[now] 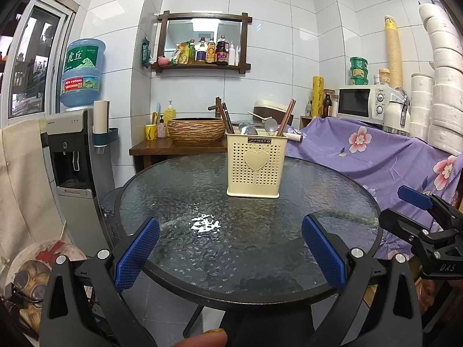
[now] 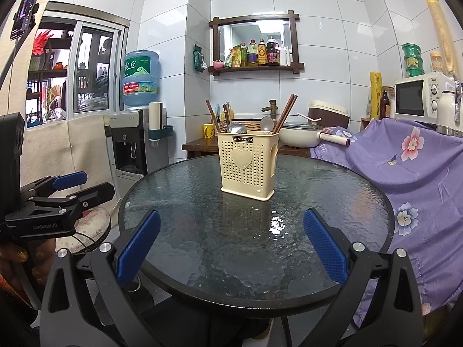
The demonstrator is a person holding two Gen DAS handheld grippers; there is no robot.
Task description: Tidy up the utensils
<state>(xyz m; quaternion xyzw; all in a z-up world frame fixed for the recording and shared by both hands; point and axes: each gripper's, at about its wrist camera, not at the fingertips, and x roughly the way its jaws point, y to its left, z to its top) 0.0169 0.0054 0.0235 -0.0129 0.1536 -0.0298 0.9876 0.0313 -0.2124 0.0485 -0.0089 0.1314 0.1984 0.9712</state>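
Left wrist view: our left gripper (image 1: pixel 230 248) hangs over the near edge of the glass worktop (image 1: pixel 173 202), jaws spread wide and holding nothing. The holder (image 1: pixel 255 164) stands upright mid-worktop, well apart from us, with chopsticks (image 1: pixel 286 117) and spoons (image 1: pixel 270 125) sticking up out of it.

Right wrist view: our right gripper (image 2: pixel 231 248) is the same, jaws wide and empty, squared on the holder (image 2: pixel 247 166). Looks like we're lined up to start picking, or already finished. Can't tell which.

White-tiled walls (image 1: pixel 269 8), sliding window (image 2: pixel 86 66), wooden wall shelf (image 1: pixel 202 66), water dispenser (image 1: pixel 78 156).
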